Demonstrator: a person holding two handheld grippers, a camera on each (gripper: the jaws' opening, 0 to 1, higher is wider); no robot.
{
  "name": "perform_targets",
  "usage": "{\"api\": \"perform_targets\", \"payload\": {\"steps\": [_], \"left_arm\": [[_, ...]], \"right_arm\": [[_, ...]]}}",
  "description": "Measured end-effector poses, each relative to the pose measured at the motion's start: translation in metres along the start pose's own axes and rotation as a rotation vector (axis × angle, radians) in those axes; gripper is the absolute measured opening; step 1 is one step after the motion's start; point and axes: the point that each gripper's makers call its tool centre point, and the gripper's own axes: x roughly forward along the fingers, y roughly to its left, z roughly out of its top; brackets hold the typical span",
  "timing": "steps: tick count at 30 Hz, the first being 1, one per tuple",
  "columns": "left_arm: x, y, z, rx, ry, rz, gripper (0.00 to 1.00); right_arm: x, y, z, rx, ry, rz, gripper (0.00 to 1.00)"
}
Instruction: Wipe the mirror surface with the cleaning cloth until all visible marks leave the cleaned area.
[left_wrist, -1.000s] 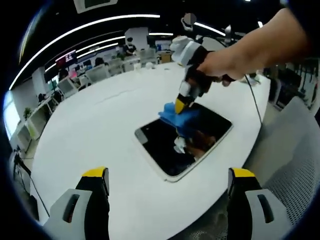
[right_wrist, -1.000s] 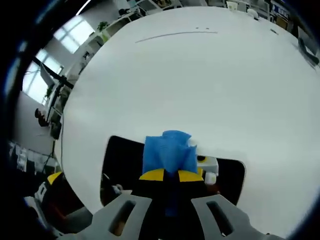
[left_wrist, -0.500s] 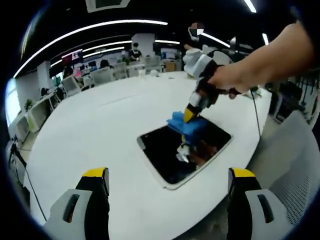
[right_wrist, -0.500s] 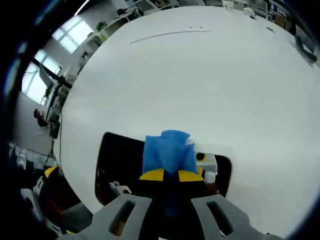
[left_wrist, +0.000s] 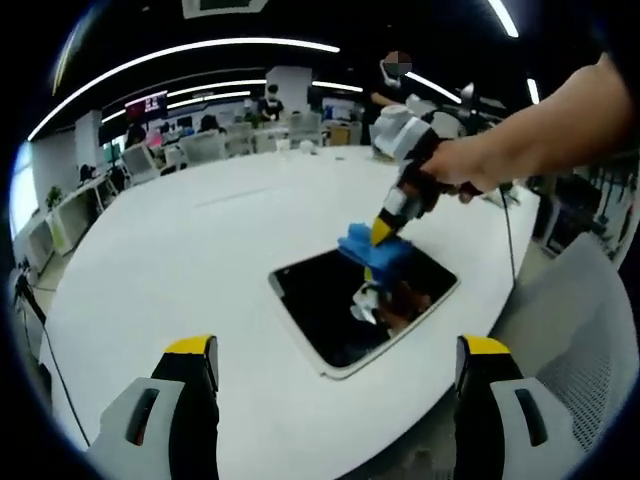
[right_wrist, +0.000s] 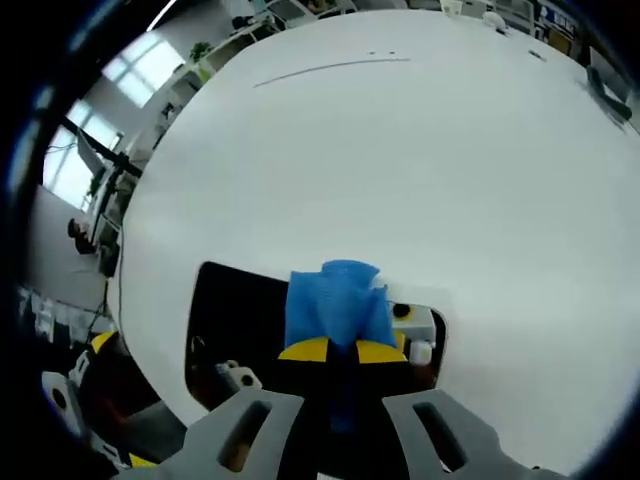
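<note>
The cleaning cloth (left_wrist: 372, 250) hides the mirror's (left_wrist: 345, 310) far edge.

Your two handheld grippers, grey bodies with yellow-tipped jaws.
Your left gripper (left_wrist: 338, 370) shows black jaws capped yellow on pale grey mounts with slotted holes; your right gripper (left_wrist: 384, 230) has a white-grey body and black neck under your bare hand (left_wrist: 470, 165), with a dark sleeve edge up at the corner.

Cloth (right_wrist: 335, 302) was bright blue, plain. Mirror (left_wrist: 345, 310) looked glossy black with a thin white rim. Table (left_wrist: 180, 260) was plain white. Both grippers' jaws were grey with yellow tips; the chair (left_wrist: 585, 330) was grey mesh.
</note>
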Motion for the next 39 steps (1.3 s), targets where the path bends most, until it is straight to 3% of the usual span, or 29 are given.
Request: {"api": "perform_targets", "payload": {"steps": [2,4,7,27,39], "left_arm": [[0.000,0.003,-0.002,0.013,0.007,0.018,0.99],[0.000,0.012,-0.013,0.051,0.067,0.059,0.99],[0.000,0.007,-0.005,0.021,0.019,0.027,0.99],[-0.001,0.006,-0.007,0.037,0.025,0.028,0.99],[-0.001,0.005,-0.007,0.046,0.025,0.025,0.99]], "right_arm": [[0.000,-0.003,0.000,0.006,-0.005,-0.002,0.02],[0.000,-0.005,0.000,0.003,-0.007,-0.006,0.02],[-0.003,-0.010,-0.002,0.003,-0.006,-0.007,0.02],[-0.006,-0.008,-0.008,-0.011,-0.016,-0.015,0.02],[-0.012,-0.003,-0.026,-0.009,-0.011,-0.011,0.02]]}}
